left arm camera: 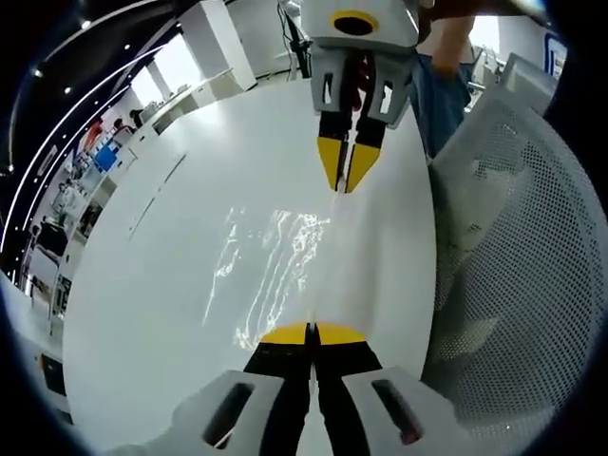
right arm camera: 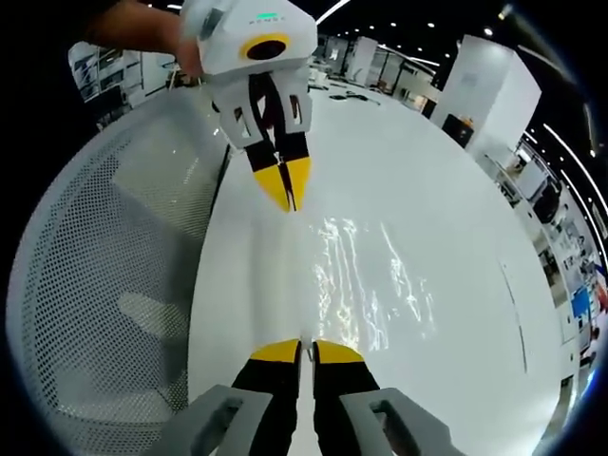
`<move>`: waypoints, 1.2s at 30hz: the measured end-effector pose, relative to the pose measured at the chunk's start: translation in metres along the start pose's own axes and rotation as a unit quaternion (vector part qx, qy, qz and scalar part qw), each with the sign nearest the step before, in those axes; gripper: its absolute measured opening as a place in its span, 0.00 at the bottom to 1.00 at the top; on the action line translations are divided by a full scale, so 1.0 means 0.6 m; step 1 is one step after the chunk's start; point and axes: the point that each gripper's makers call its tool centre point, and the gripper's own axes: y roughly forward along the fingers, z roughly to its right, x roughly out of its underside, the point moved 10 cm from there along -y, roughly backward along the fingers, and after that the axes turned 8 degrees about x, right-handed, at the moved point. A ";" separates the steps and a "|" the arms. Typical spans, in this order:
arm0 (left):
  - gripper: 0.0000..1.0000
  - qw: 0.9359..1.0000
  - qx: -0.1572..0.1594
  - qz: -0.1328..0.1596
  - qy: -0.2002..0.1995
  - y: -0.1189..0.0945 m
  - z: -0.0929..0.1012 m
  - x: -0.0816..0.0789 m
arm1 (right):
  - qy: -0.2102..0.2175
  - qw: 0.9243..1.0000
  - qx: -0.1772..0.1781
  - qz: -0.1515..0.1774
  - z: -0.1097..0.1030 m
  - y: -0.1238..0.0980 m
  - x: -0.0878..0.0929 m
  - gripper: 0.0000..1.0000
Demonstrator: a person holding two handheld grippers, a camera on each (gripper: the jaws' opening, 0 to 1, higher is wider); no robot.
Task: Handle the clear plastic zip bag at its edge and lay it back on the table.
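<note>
The clear plastic zip bag [left arm camera: 275, 256] is stretched between my two grippers over the white table [left arm camera: 161, 180], and its film glints with reflections. My left gripper [left arm camera: 312, 332] is shut on one end of the bag's edge. Opposite it, my right gripper [left arm camera: 344, 182] pinches the other end with its yellow tips together. In the right gripper view the bag [right arm camera: 375, 275] hangs to the right of the held edge. There my right gripper [right arm camera: 308, 348] is at the bottom and my left gripper [right arm camera: 288, 198] faces it from the top.
A white mesh chair back [left arm camera: 518, 247] stands close along the table's side, also seen as the mesh chair [right arm camera: 104, 275]. A person's hand [right arm camera: 142, 33] holds the left gripper, and jeans [left arm camera: 442, 95] show behind the right one. Desks and shelves [left arm camera: 90, 161] line the far room.
</note>
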 end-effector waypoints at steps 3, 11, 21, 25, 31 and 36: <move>0.00 1.000 -0.004 0.003 0.009 -0.002 0.002 0.000 | 0.014 1.000 -0.003 0.007 0.001 -0.004 -0.003 0.05; 0.00 1.000 -0.007 0.004 0.028 0.000 -0.002 0.003 | -0.008 1.000 0.004 0.028 0.004 -0.011 -0.038 0.05; 0.00 0.999 -0.015 0.006 0.044 0.002 0.004 0.002 | -0.006 0.999 0.008 0.041 0.016 -0.001 -0.066 0.05; 0.00 0.999 -0.015 0.007 0.045 0.003 0.008 0.003 | -0.002 0.999 0.001 0.034 0.016 0.004 -0.067 0.05; 0.00 0.999 -0.016 0.009 0.046 0.007 0.009 -0.001 | 0.002 1.000 -0.006 0.028 0.015 0.011 -0.063 0.04; 0.00 0.999 -0.019 0.015 0.047 0.007 0.007 -0.005 | 0.018 0.999 -0.018 0.022 0.012 0.016 -0.056 0.03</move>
